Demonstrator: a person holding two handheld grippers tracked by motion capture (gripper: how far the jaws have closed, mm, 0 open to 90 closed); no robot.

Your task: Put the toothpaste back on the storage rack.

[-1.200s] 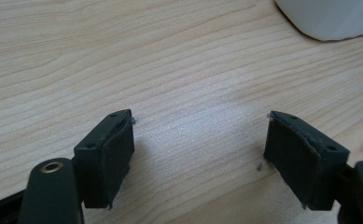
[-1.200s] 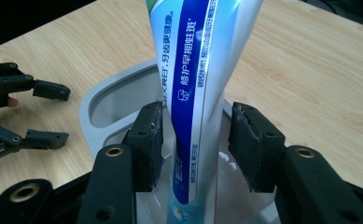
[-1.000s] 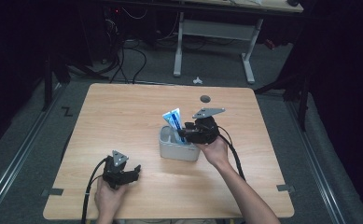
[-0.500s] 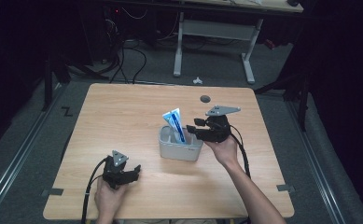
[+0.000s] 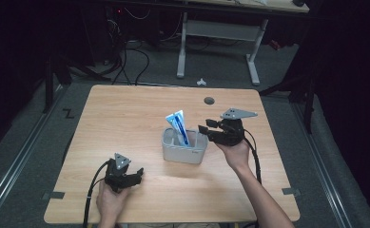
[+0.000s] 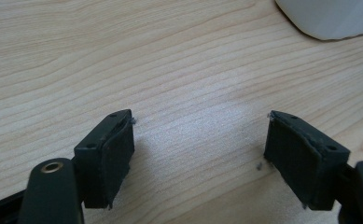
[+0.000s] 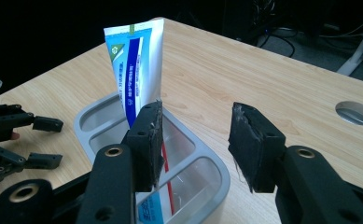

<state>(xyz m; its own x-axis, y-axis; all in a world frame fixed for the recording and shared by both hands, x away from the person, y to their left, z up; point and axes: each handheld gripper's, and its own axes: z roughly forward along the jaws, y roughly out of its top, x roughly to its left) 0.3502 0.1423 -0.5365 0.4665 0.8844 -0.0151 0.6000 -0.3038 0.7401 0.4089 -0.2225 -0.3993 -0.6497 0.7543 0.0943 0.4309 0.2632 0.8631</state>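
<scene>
Since the earlier frame, our right gripper [image 5: 207, 131] has drawn back from above the grey plastic compartmented bin [image 5: 184, 153] toward the right side of the light wooden desk [image 5: 125, 118], and it now hangs just beside the bin's right rim. Its jaws have just been closing a little, yet they stand apart with nothing between them; in the right gripper view the two black pads frame bare desk and the near rim of the bin [image 7: 216, 172]. We see the white and blue toothpaste tube [image 5: 179, 125] standing in the bin, crimped end up and leaning toward the far left corner of the desk. In the right gripper view the tube [image 7: 135, 70] rises from one of the bin's inner compartments, though we cannot quite tell which, since the near jaw covers its foot.

Our left gripper [image 5: 136, 174] rests near the front left edge of the desk, well apart from the bin. Its jaws are spread wide over bare wood in the left gripper view [image 6: 198, 140], holding nothing, with a pale corner of the bin [image 6: 328, 18] at the top right. A round grey cable hole [image 5: 209, 100] sits in the desk behind the bin.
</scene>
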